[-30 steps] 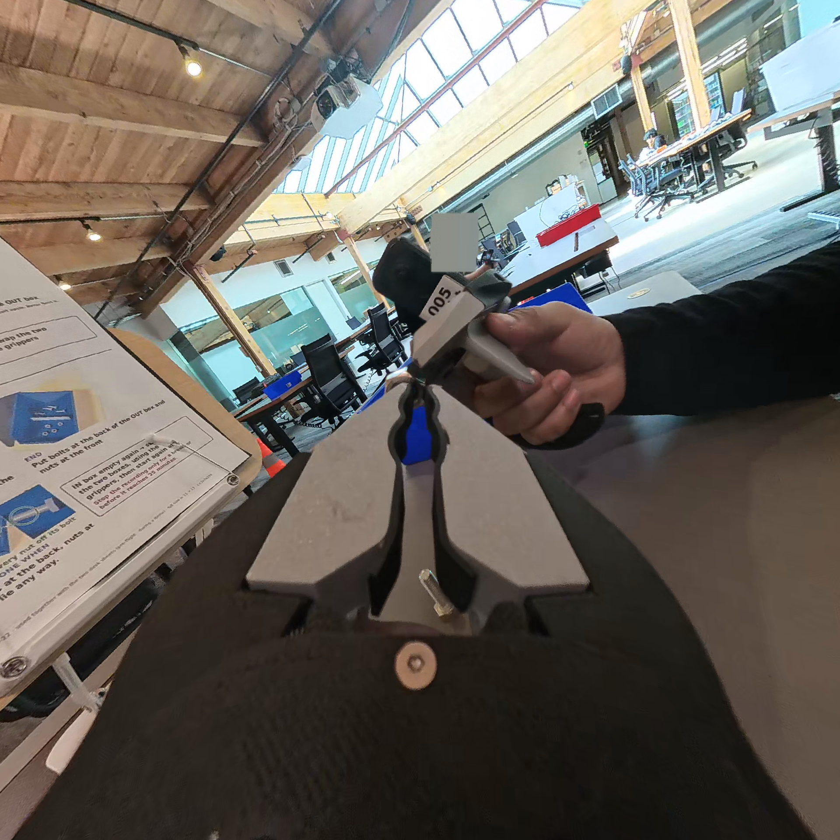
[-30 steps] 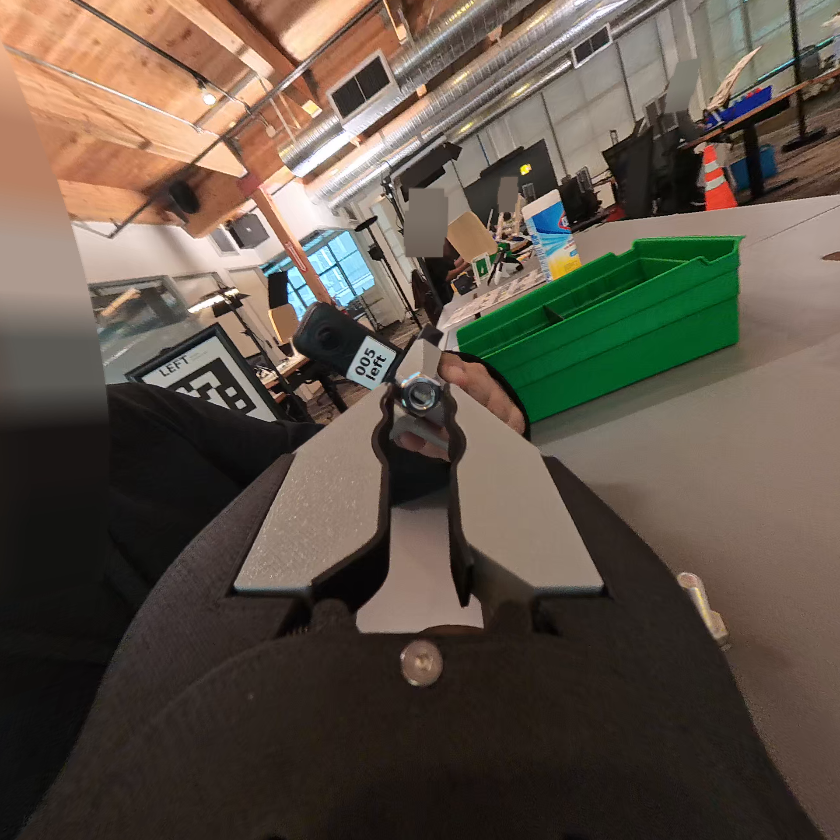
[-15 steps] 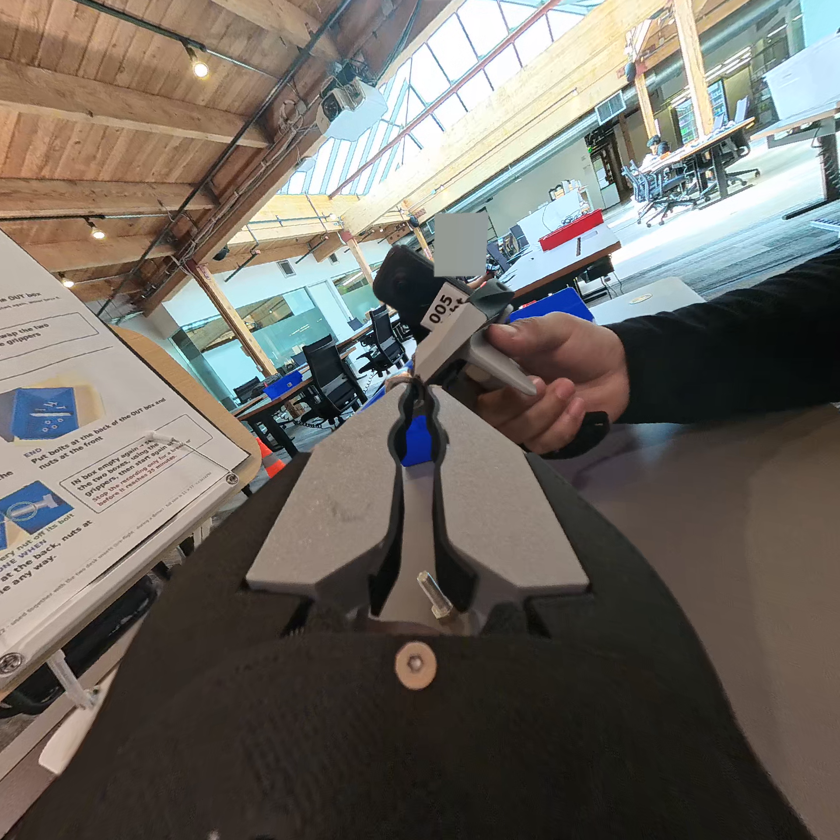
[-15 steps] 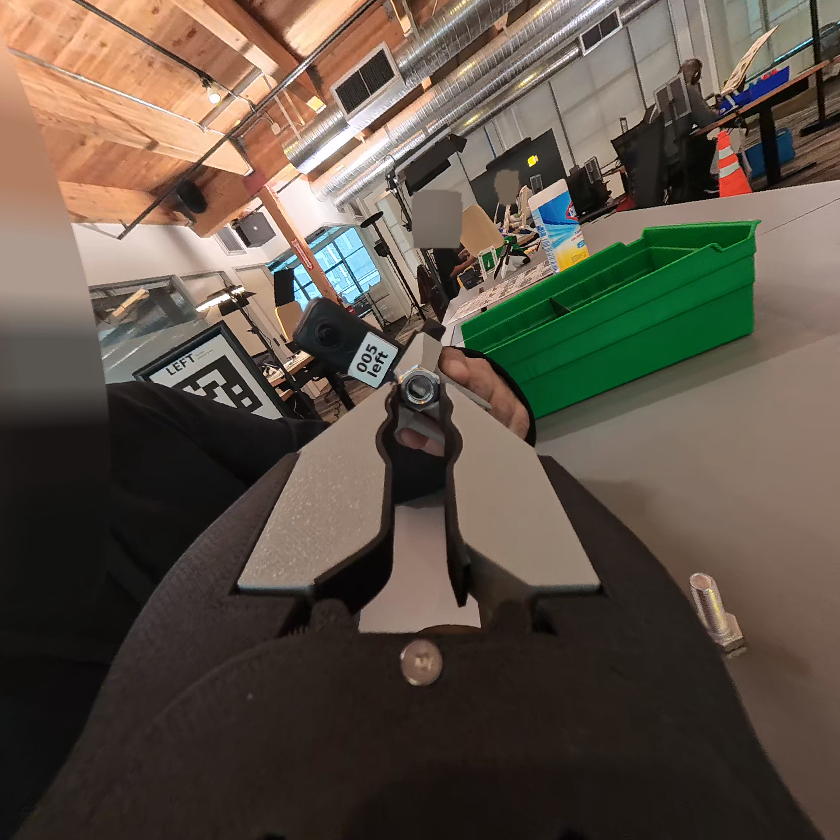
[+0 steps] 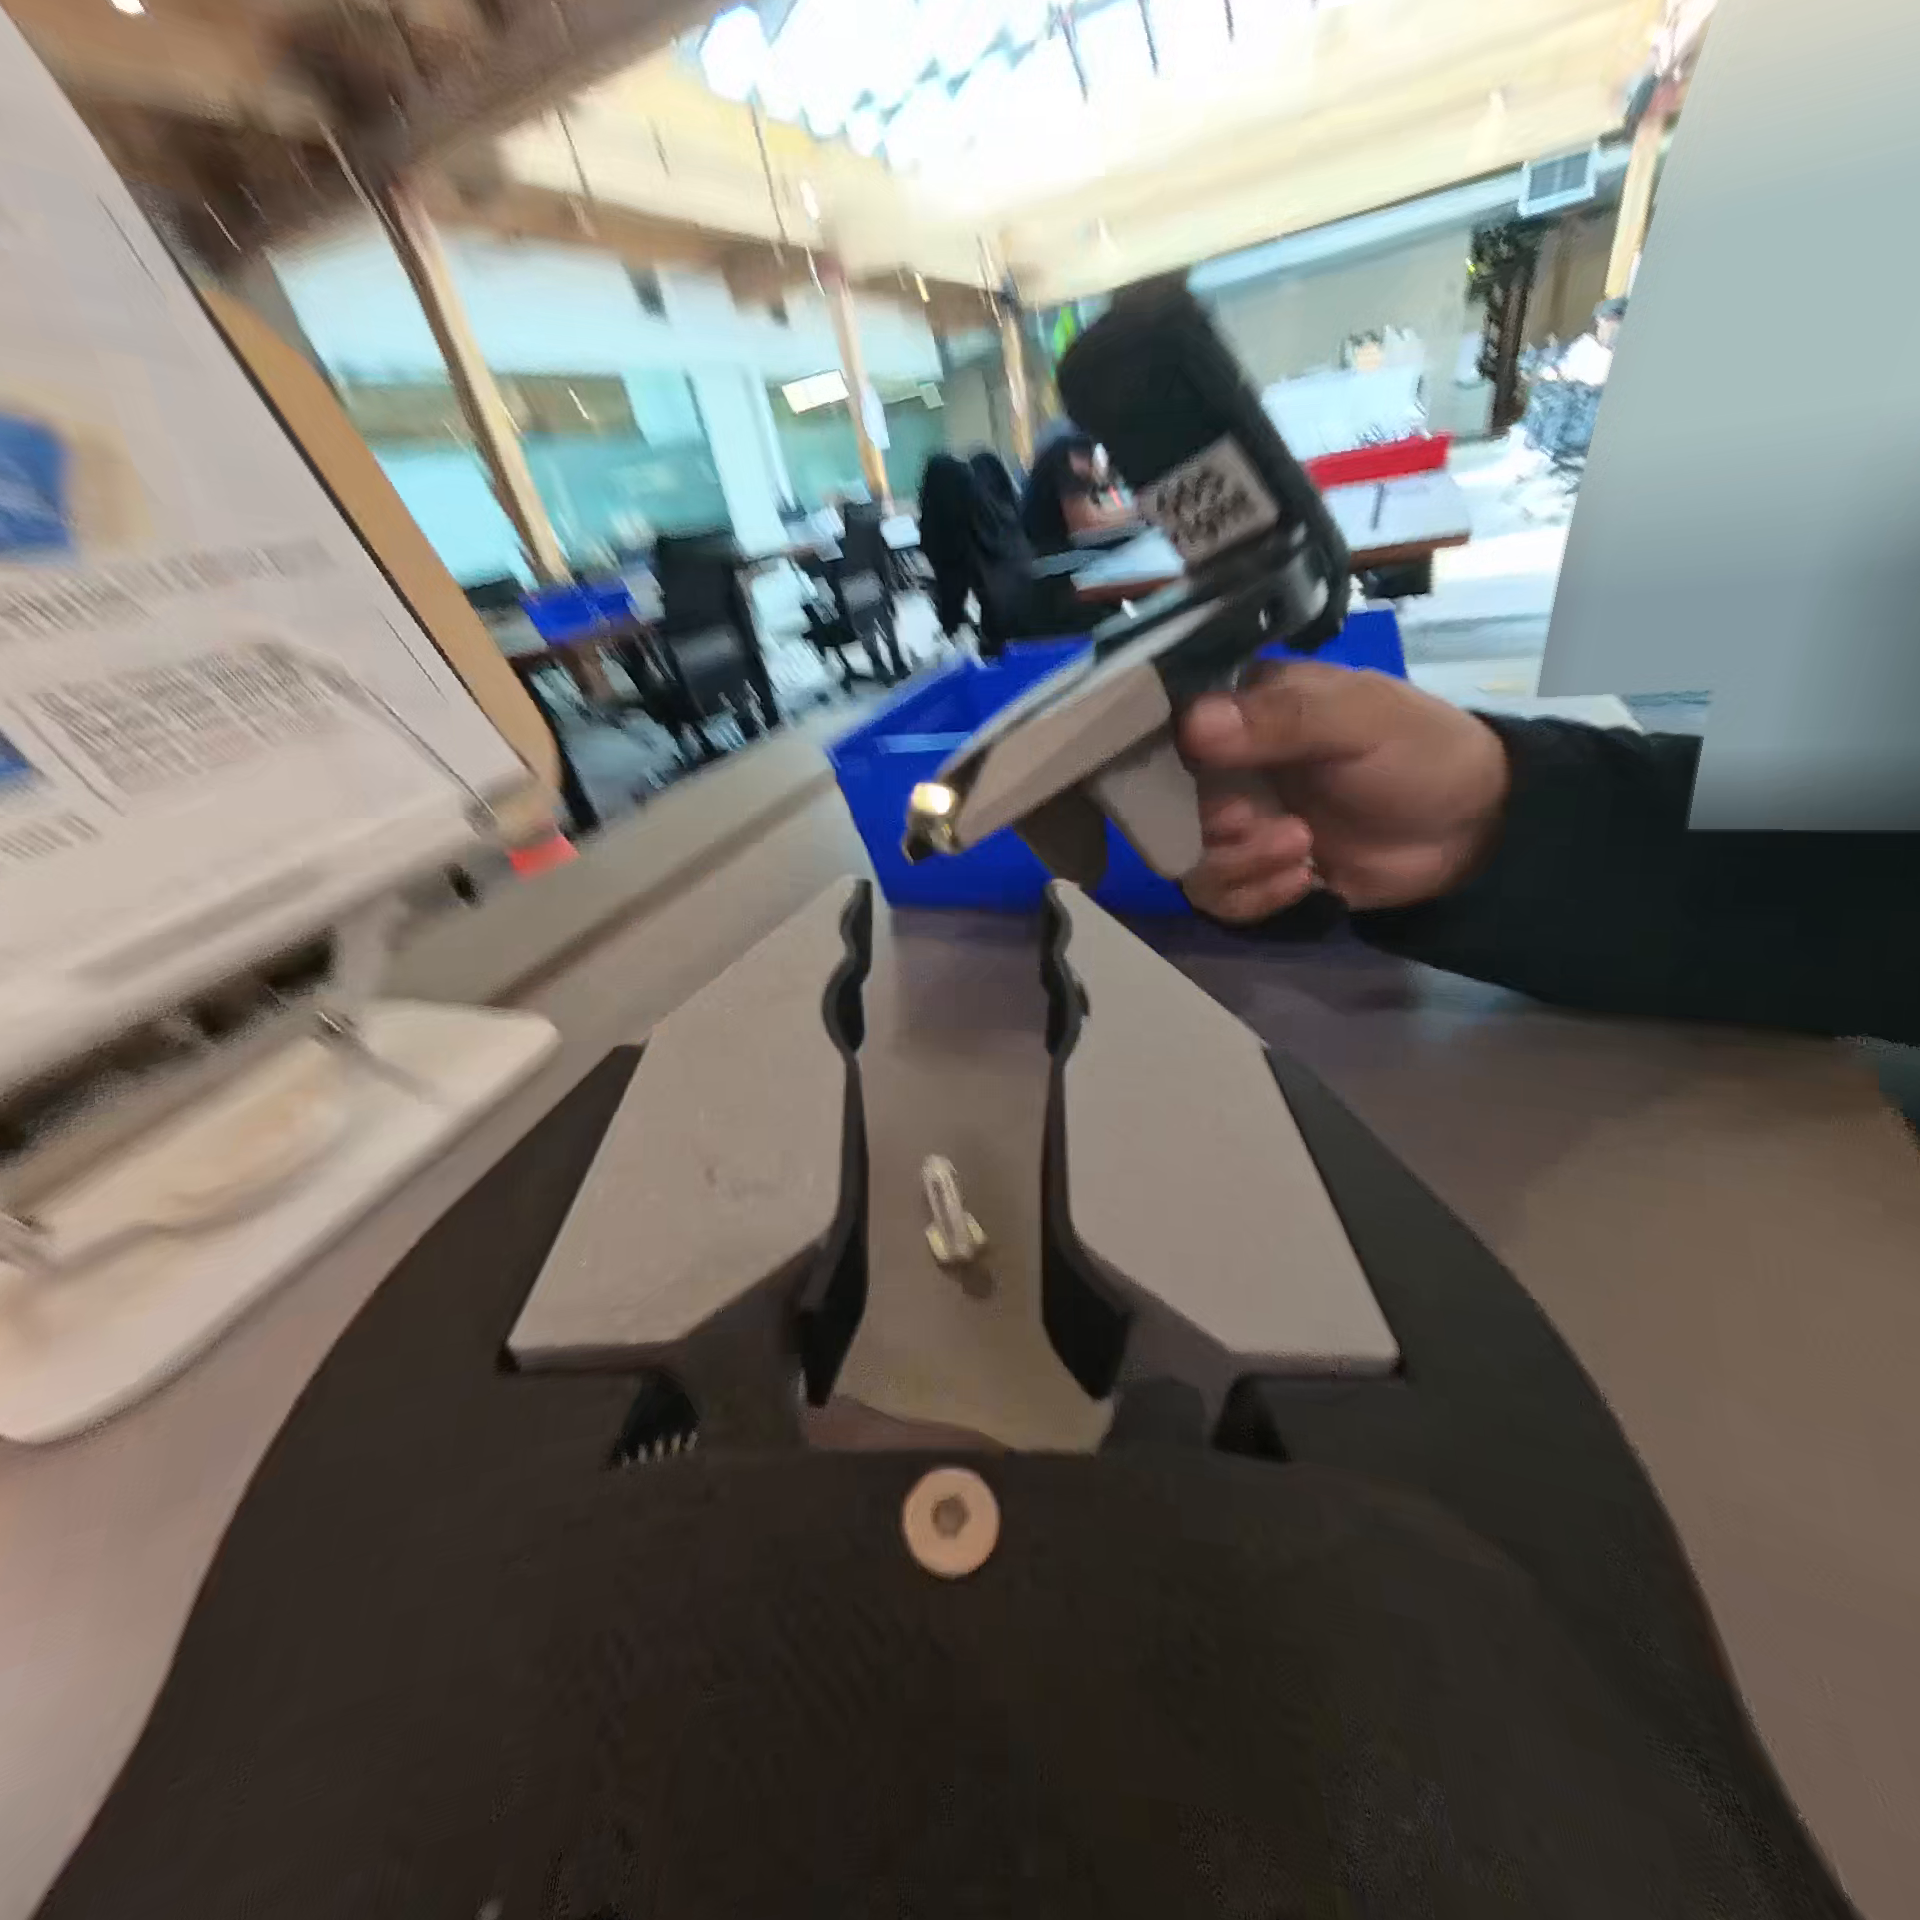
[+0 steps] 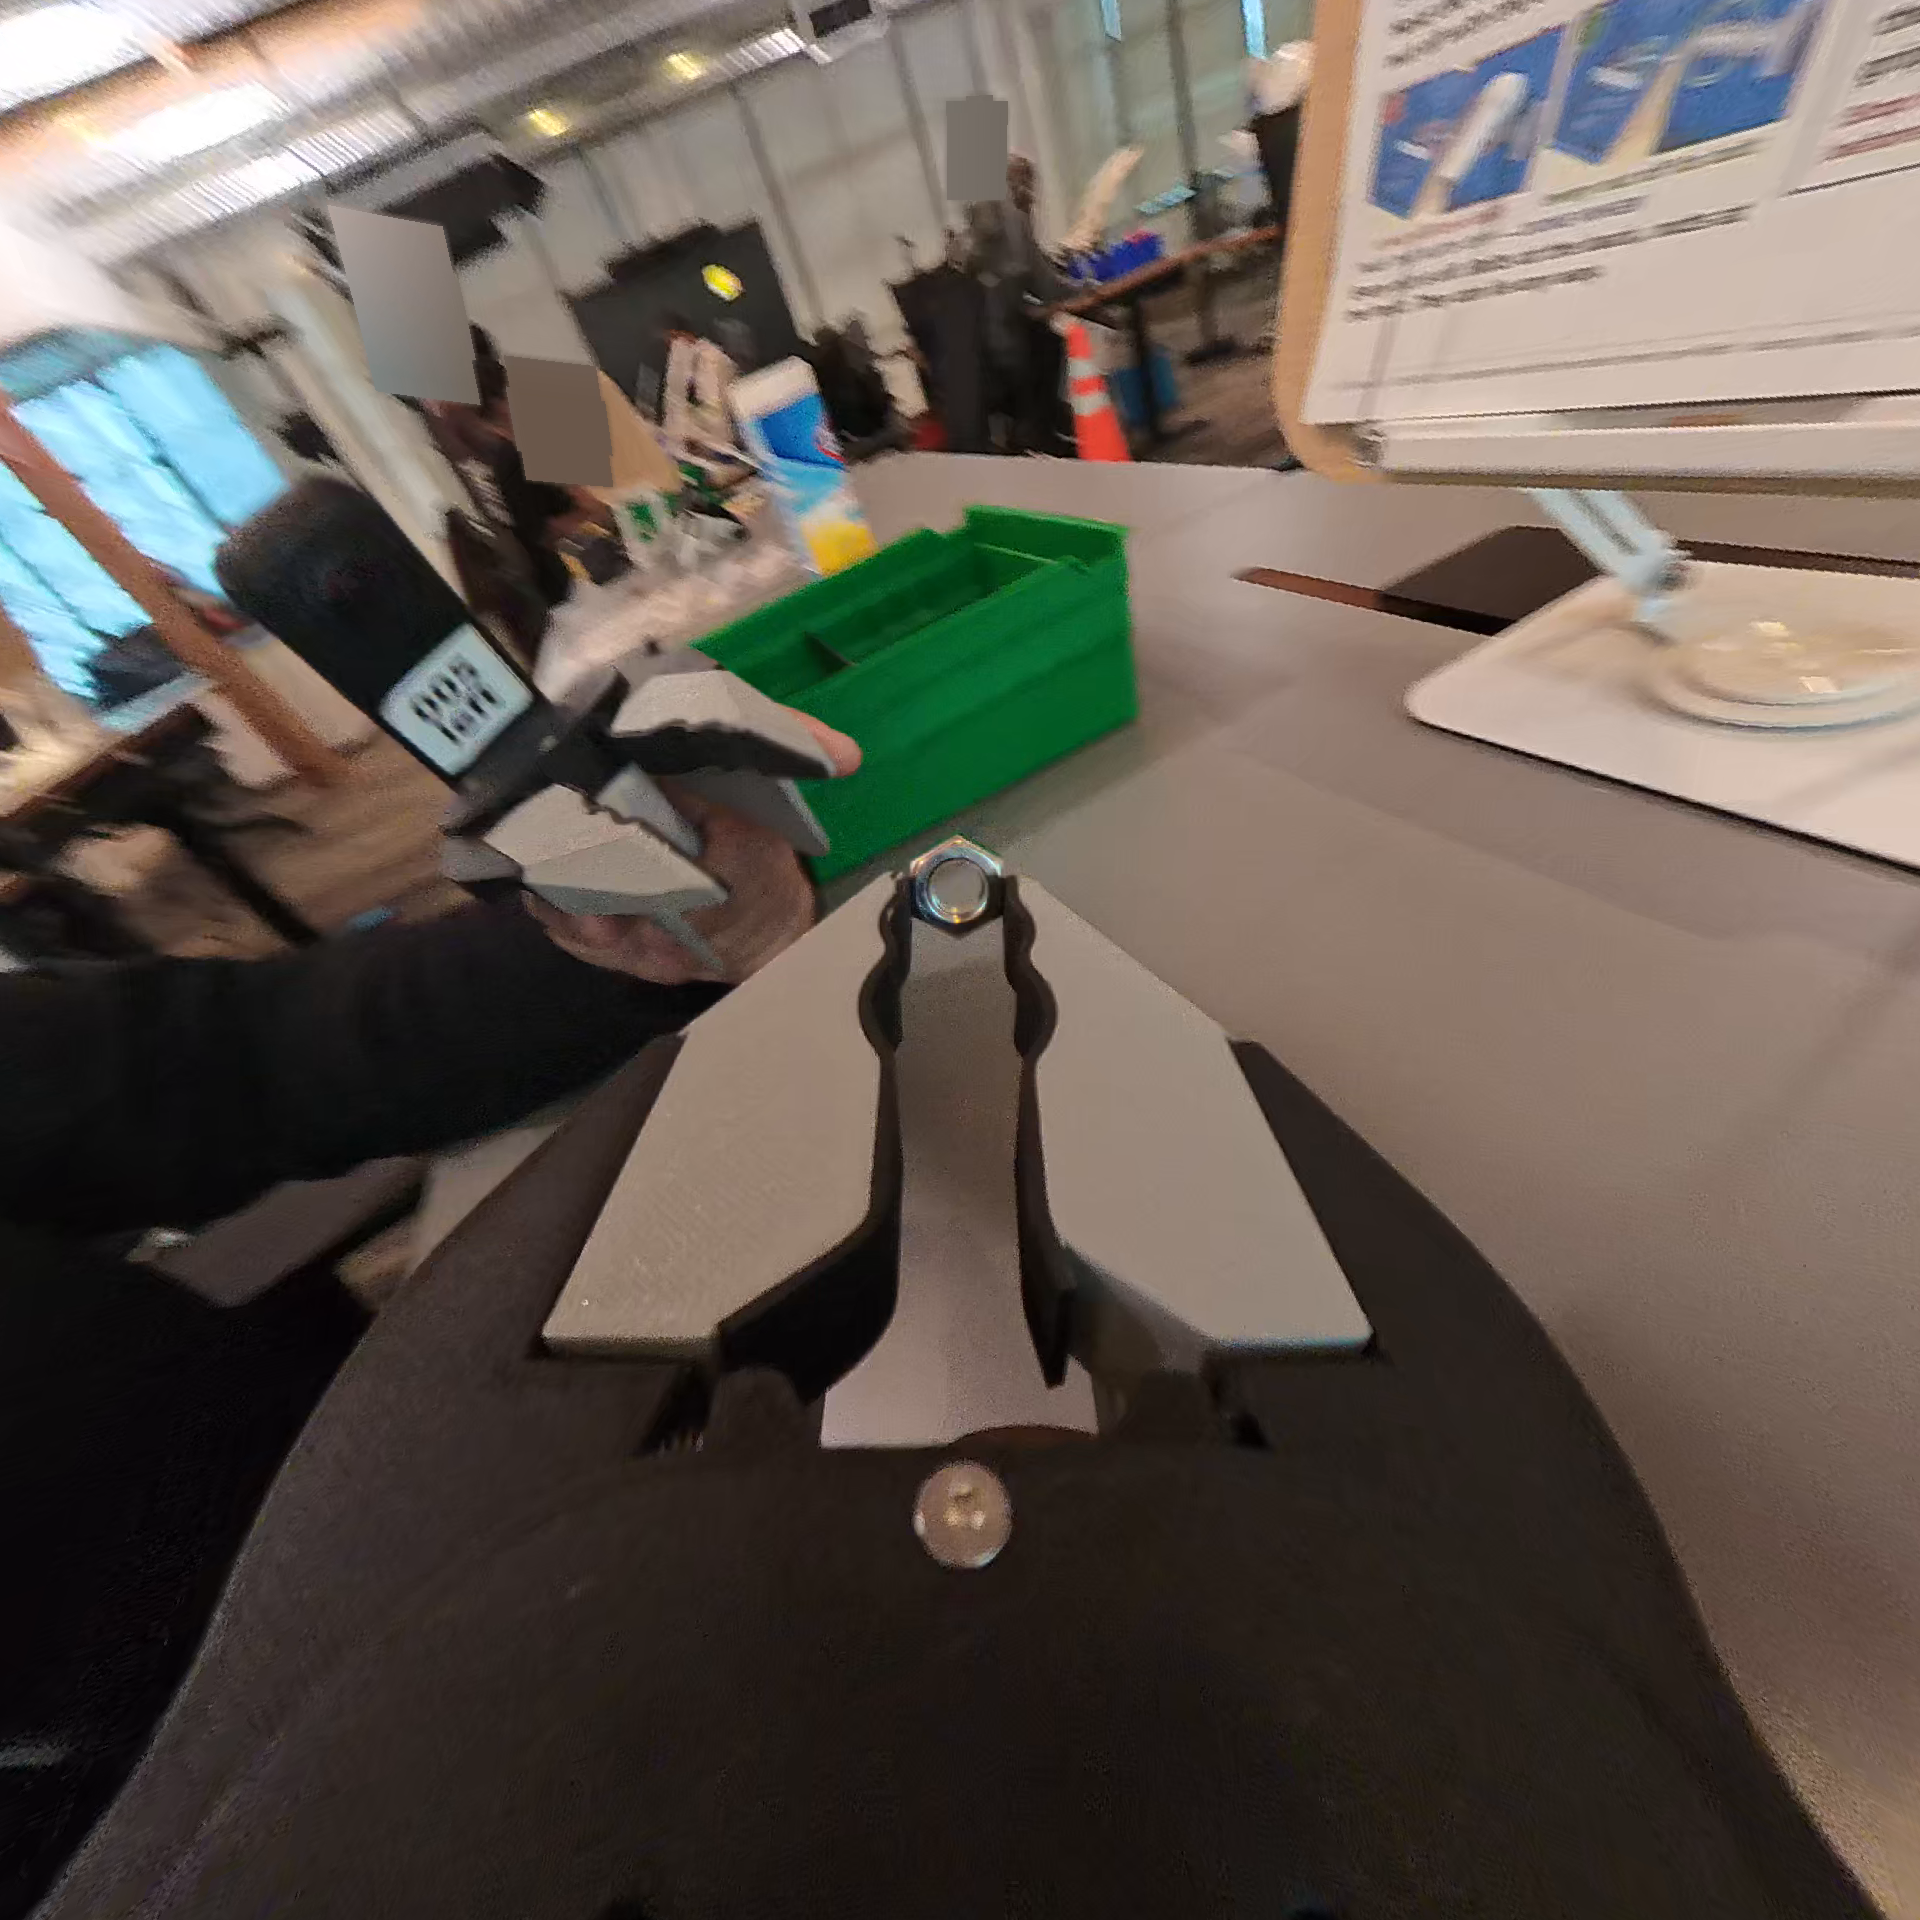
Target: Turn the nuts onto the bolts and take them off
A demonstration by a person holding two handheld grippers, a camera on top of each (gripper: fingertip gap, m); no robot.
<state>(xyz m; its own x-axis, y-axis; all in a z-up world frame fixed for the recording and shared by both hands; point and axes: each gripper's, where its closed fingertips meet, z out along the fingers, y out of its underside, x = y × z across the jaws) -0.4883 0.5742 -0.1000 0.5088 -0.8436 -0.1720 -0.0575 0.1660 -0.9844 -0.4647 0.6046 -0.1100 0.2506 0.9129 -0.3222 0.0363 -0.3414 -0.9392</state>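
My left gripper is open and empty, low over the grey table. A silver bolt lies on the table between its fingers. My right gripper is shut on a silver hex nut at its fingertips, above the table. In the left wrist view the right gripper hangs ahead and above, with the nut shining at its tip. In the right wrist view the left gripper shows at the left, open, in a hand. Both views are blurred by motion.
A blue bin stands behind the right gripper. A green divided bin stands behind the left gripper. An instruction board on a white stand base is at the table's side. People sit at far desks. Across from one pair of fingers to the other is roughly 5 centimetres.
My left gripper has opened and tipped down toward the table. The two grippers have moved apart. My right gripper still holds the nut.
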